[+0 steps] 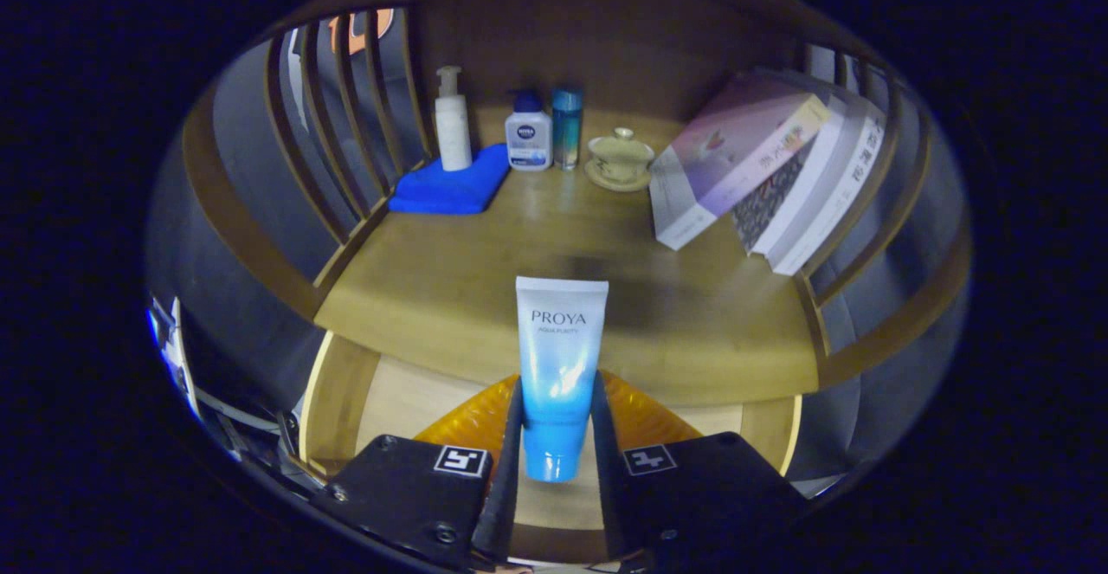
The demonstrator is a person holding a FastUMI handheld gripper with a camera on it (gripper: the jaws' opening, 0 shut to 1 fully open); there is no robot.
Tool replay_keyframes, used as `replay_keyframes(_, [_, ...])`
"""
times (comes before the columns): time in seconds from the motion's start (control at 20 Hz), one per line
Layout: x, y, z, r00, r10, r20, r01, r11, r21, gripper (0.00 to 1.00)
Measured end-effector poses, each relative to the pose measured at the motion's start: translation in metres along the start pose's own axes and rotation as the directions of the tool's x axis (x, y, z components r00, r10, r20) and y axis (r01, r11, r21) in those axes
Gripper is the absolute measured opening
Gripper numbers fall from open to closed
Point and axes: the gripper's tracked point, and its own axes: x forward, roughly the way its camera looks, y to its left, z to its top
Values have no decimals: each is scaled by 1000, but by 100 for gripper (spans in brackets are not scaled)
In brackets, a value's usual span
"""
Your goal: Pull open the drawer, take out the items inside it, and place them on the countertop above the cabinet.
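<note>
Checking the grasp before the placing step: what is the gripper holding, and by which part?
The gripper holds the blue-and-white tube, both fingers pressing its lower body just above the cap, flat end up.

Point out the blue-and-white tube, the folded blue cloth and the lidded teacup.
blue-and-white tube (560,366), gripper view, middle of its body, held between the gripper (557,461) fingers.
folded blue cloth (450,186), gripper view, top face.
lidded teacup (620,157), gripper view, bowl side.
</note>
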Motion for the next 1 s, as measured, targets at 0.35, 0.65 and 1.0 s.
replay_keyframes(0.35, [32, 10, 31, 999, -41, 27, 42, 999, -33, 43])
replay_keyframes(0.65, [62, 3, 30, 997, -72, 13, 72, 997, -3, 43])
replay_keyframes(1.0, [77, 12, 35, 996, -61, 64, 63, 998, -26, 48])
